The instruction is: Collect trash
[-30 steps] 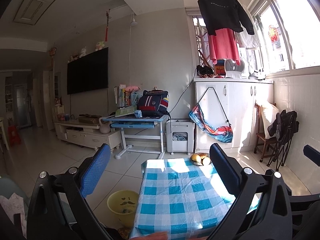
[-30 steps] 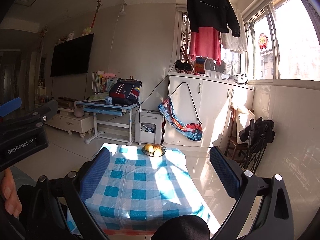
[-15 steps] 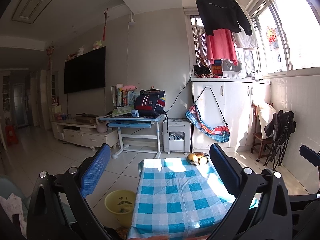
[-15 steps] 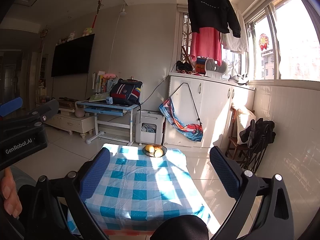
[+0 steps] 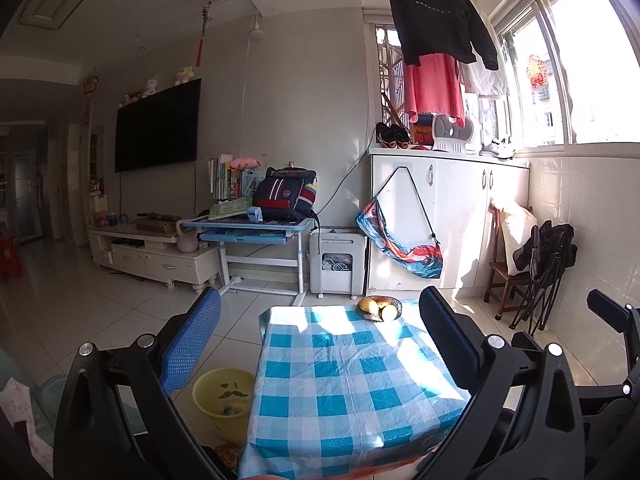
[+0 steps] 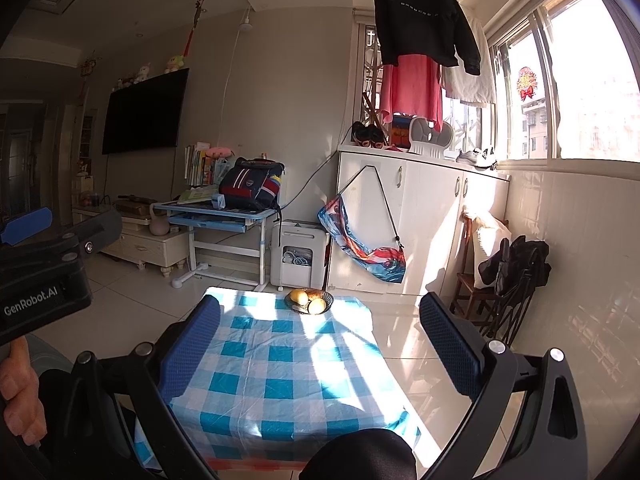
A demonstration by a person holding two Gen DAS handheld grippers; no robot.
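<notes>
- We see both grippers held above the near end of the counter [image 5: 344,364], which is covered by a blue-and-white checked cloth [image 6: 280,364].
- Left gripper [image 5: 320,344]: jaws spread wide, nothing between the blue pads. Right gripper [image 6: 320,344]: likewise released and empty.
- In the right wrist view the left gripper's body shows at the left edge, with the person's hand [image 6: 20,396] wrapped round its handle. The two tools sit side by side, apart.
- Trash: we find no scrap, wrapper or crumb on the checked cloth in either view. The only object on the counter is a fruit bowl [image 5: 379,308] at the far end, holding yellowish fruit; we judge it is not trash.
- Yellow bin [image 5: 224,404] stands on the floor just beside the counter's left side, below the left gripper. Something small and pale lies at its bottom; too small to identify.
- A dark rounded shape [image 6: 360,456] fills the bottom of the right wrist view; we cannot tell what it is.
- Step in hand, our judgement: either the collecting is finished and the bin already holds the pieces, or we are at a survey stage with no target chosen. The frames alone do not settle which.
- Next move, if any trash remains, calls for locating it first, probably outside the present views, then lowering one set of open jaws onto it and carrying it left to the bin.
- Risk: sun glare across the cloth could hide a pale scrap.
</notes>
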